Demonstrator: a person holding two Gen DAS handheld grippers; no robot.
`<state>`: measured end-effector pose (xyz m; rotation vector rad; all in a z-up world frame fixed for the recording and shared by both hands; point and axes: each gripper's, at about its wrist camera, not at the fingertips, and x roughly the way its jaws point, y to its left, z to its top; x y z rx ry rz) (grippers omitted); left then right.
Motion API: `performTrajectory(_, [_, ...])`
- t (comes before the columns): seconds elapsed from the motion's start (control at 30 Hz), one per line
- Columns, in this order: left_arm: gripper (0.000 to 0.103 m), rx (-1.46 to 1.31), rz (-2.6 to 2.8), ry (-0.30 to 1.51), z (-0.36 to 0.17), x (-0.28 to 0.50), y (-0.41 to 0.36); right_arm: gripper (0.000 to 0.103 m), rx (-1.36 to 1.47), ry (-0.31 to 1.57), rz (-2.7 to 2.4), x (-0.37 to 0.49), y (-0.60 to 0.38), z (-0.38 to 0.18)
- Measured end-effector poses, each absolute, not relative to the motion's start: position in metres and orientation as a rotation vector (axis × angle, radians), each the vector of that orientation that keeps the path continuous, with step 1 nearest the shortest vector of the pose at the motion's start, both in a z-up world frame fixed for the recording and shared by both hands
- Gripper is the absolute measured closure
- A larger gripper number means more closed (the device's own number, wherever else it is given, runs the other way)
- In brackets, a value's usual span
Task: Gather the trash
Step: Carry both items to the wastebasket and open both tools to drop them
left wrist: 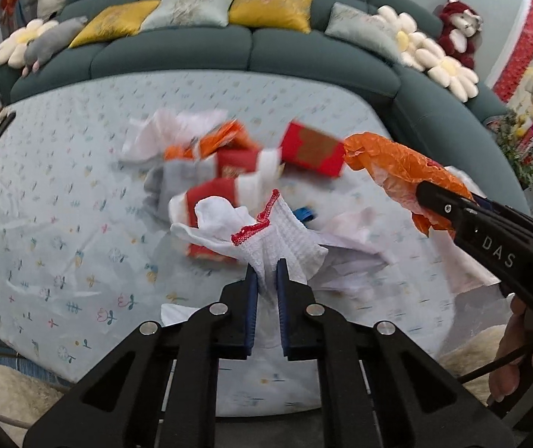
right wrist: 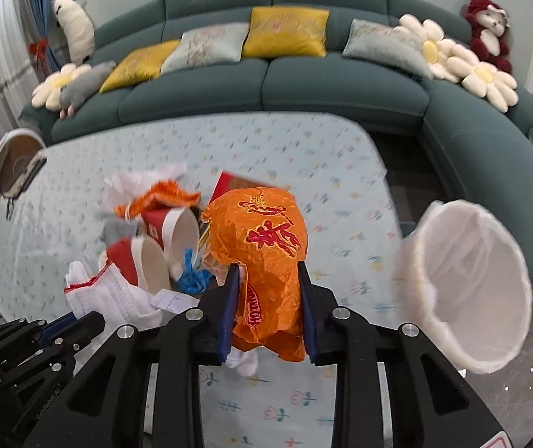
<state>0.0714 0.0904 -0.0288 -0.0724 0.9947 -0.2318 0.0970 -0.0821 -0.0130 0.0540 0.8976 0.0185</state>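
Left gripper [left wrist: 266, 276] clamped white knit glove [left wrist: 285, 235]; right gripper [right wrist: 268, 280] clamped crumpled orange plastic bag [right wrist: 262, 242]. White-lined bin [right wrist: 467, 291] lay off table's right edge, nearer right gripper.

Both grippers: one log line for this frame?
left gripper: shut on white glove | right gripper: shut on orange bag | lined bin: right, open

I see a white knitted glove [left wrist: 285, 239] edged in red; an orange plastic bag [right wrist: 262, 257] printed with red and yellow characters; red paper cups [right wrist: 154, 257] with pale insides; a scrap of blue [right wrist: 191, 272] beside them. The tablecloth [right wrist: 303, 149] is pale blue with small flowers; the sofa [right wrist: 341, 89] dark teal, with mustard and grey-green cushions; my grippers are black with blue pads [right wrist: 229, 298].
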Motion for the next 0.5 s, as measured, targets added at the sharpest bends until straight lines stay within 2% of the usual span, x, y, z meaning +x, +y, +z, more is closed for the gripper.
performTrajectory(0.23, [0.094,-0.045,-0.319,0.91,0.015,0.063,0.045,0.075,0.097,0.808,-0.053,0.064,-0.129,0.028])
performTrajectory(0.5, [0.093,-0.007,-0.461,0.839,0.05,0.064,-0.034,0.075,0.118,0.755,-0.181,0.034,-0.2,0.046])
